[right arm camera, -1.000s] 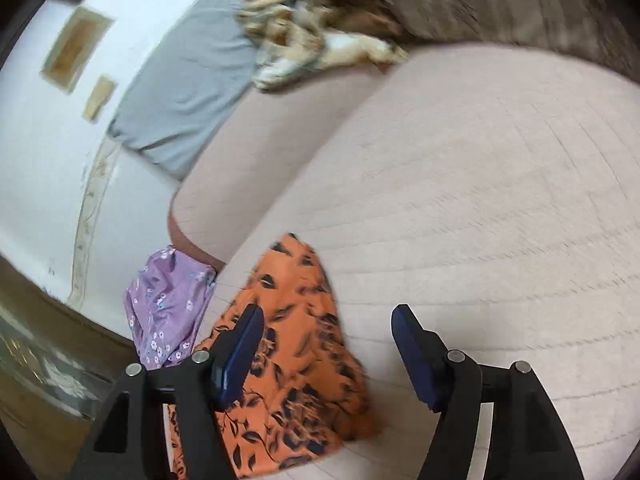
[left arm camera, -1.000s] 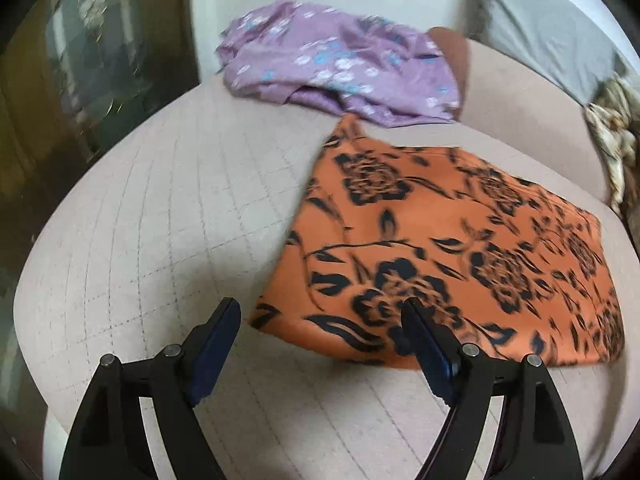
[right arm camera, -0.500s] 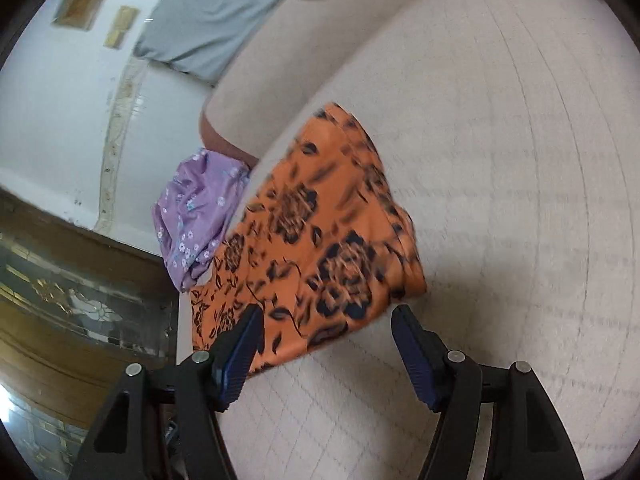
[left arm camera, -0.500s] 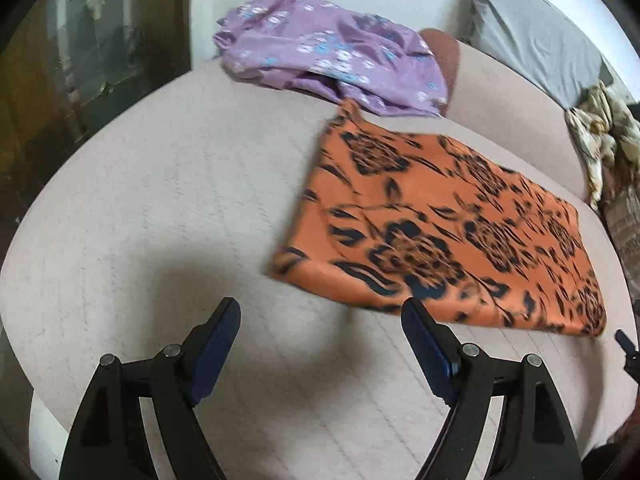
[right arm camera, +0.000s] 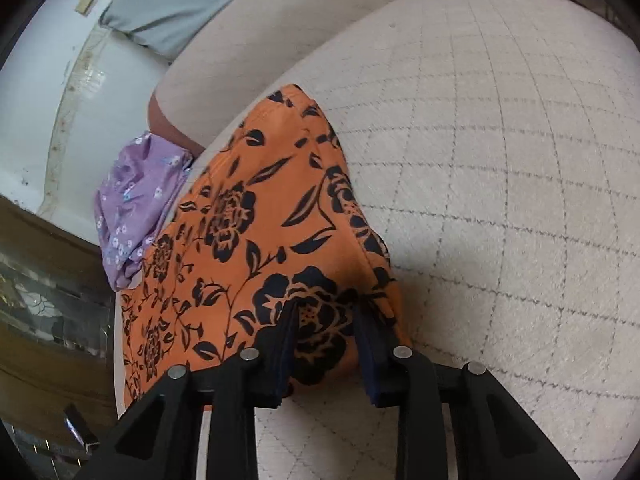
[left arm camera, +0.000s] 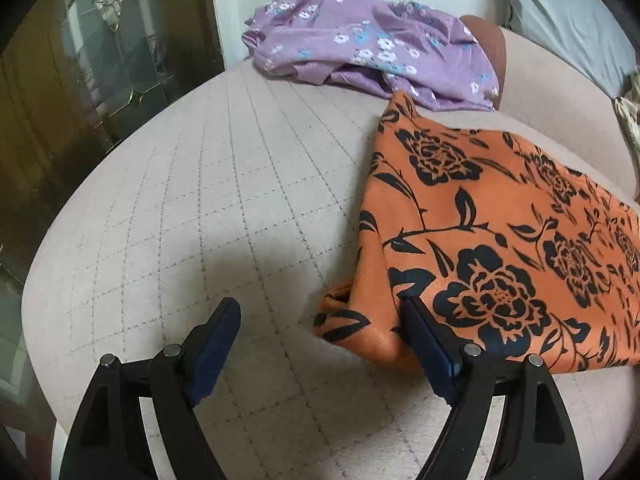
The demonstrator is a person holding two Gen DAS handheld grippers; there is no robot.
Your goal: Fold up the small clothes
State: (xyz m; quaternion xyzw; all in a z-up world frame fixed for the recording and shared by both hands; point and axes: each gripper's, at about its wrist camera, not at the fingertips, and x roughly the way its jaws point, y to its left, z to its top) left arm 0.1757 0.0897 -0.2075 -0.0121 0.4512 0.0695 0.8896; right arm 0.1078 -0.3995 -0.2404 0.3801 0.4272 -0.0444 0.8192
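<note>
While the right gripper (right arm camera: 326,320) is closing its jaws on a near corner of the orange, black-flowered cloth (left arm camera: 500,240) lying flat on the quilted beige cushion (left arm camera: 200,200), the left gripper (left arm camera: 320,348), spread wide with only one finger at the other corner, may miss it, so a one-sided lift would skew the fold.

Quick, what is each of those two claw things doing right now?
Left gripper: open, holding nothing, beside the corner of the orange floral cloth.
Right gripper: jaws closing, with the orange floral cloth's edge between them.

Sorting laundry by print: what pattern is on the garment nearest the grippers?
The orange garment carries a black floral print of roses and leaves, clearest in the left wrist view.
</note>
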